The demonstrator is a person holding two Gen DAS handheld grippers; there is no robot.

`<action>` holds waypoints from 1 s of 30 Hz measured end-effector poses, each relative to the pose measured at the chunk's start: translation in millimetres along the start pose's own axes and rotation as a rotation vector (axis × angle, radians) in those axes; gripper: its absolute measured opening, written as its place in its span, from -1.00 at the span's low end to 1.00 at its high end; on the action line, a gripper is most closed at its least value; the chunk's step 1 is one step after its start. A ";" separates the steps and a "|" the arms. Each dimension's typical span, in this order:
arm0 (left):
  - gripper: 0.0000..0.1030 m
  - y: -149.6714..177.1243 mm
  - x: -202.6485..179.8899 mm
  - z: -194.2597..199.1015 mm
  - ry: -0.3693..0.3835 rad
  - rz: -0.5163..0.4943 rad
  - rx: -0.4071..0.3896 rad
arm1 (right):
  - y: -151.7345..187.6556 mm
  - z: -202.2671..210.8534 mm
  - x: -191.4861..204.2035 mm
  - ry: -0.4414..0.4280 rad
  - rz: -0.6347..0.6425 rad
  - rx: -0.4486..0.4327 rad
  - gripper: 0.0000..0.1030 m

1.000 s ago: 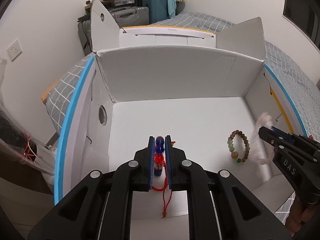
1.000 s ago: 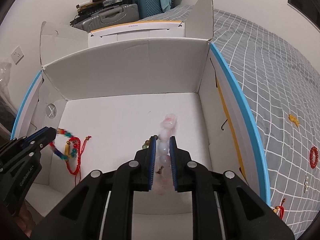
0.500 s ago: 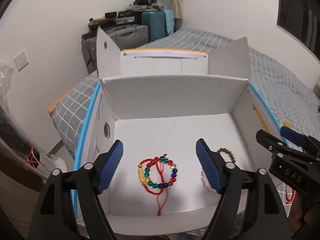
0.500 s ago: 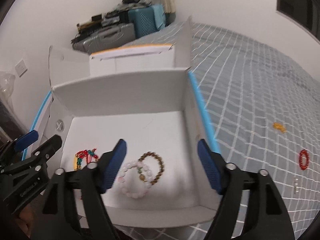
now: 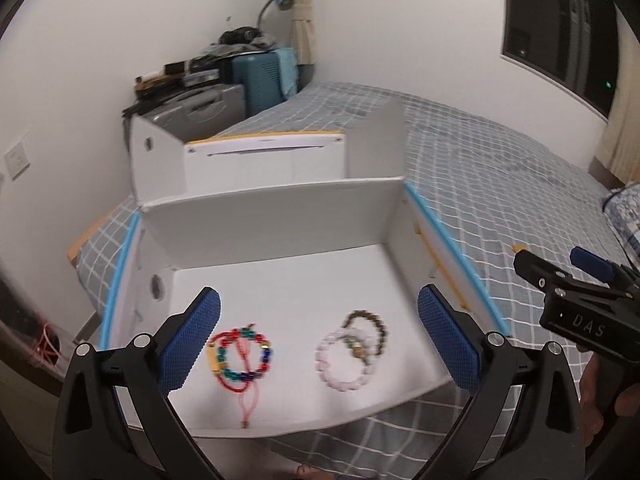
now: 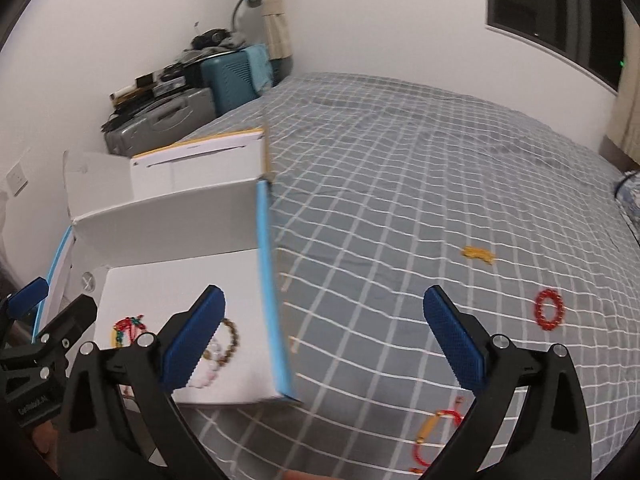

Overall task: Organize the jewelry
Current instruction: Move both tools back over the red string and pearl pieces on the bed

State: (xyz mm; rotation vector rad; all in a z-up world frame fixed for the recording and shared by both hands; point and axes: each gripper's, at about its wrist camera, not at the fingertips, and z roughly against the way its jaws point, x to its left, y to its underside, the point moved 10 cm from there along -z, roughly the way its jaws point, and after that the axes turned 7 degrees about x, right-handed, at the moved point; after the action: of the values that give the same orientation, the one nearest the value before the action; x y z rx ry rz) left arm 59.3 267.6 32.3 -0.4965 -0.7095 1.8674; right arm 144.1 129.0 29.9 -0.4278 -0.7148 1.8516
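A teal suitcase (image 5: 258,76) and grey cases (image 6: 160,122) stand beyond the checked bedspread (image 6: 420,184).

White box (image 5: 280,220), grey white-checked bedspread (image 6: 400,200), red bead bracelet (image 6: 549,309), perhaps yellow trinket (image 6: 478,254).

White walls (image 5: 80,80); bed (image 6: 400,200) under grey sheet with white grid fills the room's right side; dark window (image 5: 560,20) high on right wall, beige curtain (image 5: 620,148) beside it; teal suitcase (image 5: 258,76) and grey suitcase (image 6: 160,120) in far corner; blue lamp (image 5: 282,0) above; wall socket (image 5: 16,158) at left.
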 end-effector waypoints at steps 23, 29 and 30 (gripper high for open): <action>0.89 39.9 -191.6 3.1 0.211 -0.264 0.061 | 41.5 27.6 -174.2 0.131 -0.179 0.049 0.86; 0.89 56.0 -229.8 -4.5 0.285 -0.300 0.111 | 56.7 21.5 -205.9 0.156 -0.199 0.086 0.86; 0.89 58.6 -235.3 -7.2 0.292 -0.305 0.121 | 60.1 19.1 -211.5 0.164 -0.201 0.095 0.86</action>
State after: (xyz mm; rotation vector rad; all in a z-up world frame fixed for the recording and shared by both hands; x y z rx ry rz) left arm 114.2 34.8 -8.4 -0.5369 -0.4459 1.5028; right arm 170.4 -87.6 -2.9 -0.4244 -0.5359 1.6336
